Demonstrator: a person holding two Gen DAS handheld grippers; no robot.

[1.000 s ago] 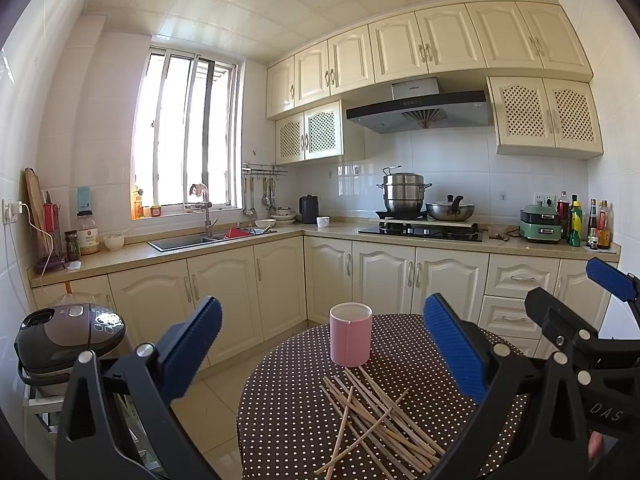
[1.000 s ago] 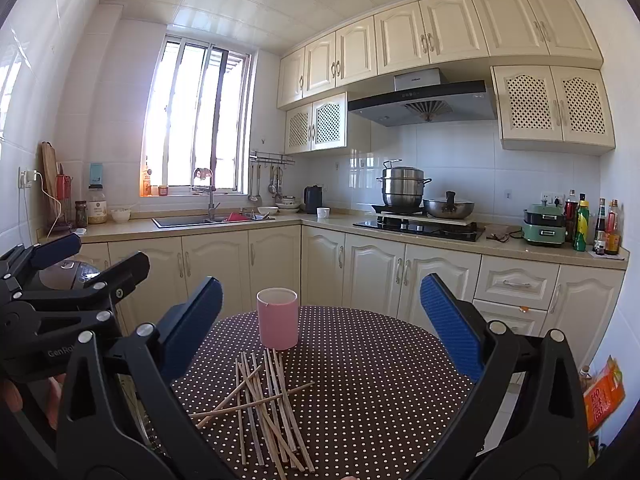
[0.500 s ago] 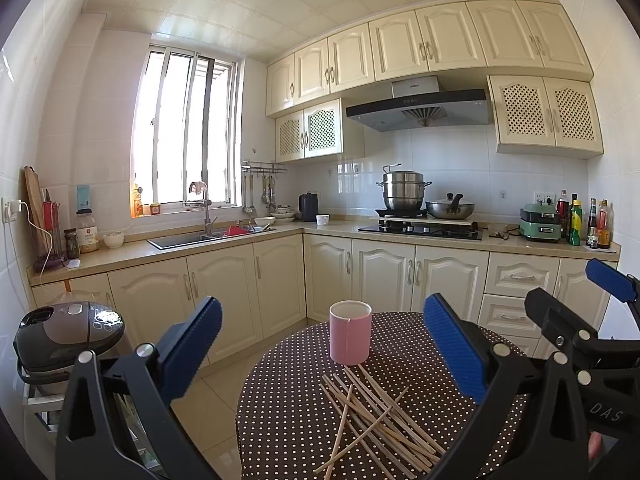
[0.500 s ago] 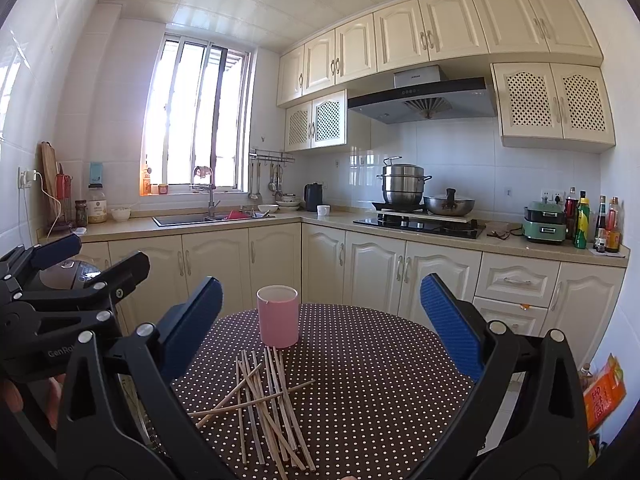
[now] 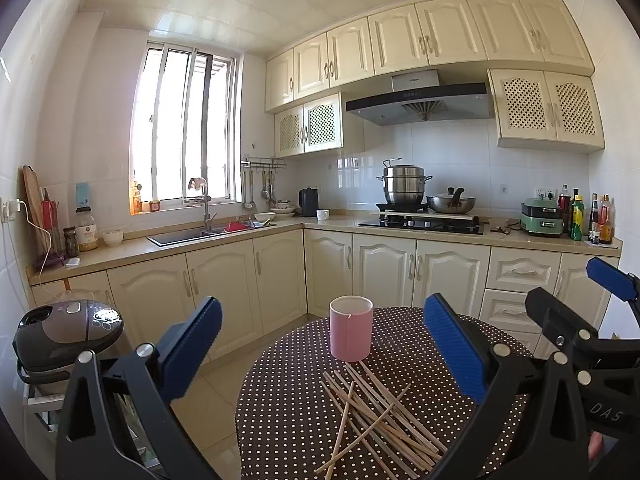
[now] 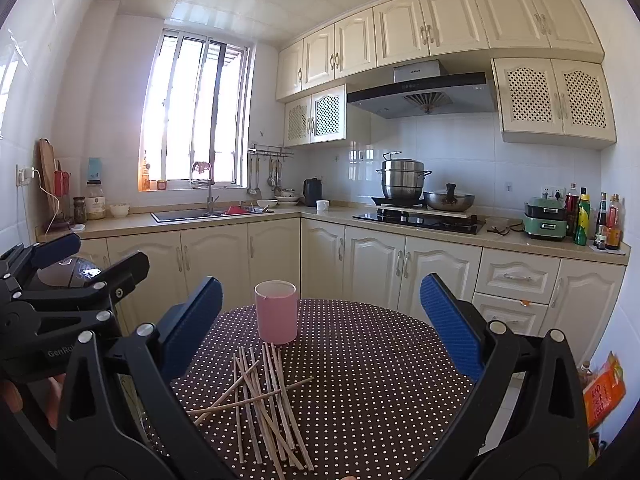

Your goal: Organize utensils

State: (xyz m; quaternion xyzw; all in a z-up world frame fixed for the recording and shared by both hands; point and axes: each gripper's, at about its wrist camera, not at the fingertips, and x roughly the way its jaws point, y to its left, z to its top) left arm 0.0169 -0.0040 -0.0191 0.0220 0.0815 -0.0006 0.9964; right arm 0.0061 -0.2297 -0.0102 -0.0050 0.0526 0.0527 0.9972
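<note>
While both claws hover above the dotted tabletop (image 6: 360, 360), neither holds anything. Left claw (image 5: 320, 344): jaws wide apart. Right claw (image 6: 320, 320): jaws wide apart. Pink cup (image 6: 276, 312): upright, ahead of both claws. Wooden sticks (image 6: 264, 396): loose crossed heap, lying between cup and claws, just beside the cup.

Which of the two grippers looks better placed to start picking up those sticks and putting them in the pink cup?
Probably the left gripper. The chopsticks and pink cup sit centred between its open fingers; for the right gripper they lie off toward one finger. Both are empty.
</note>
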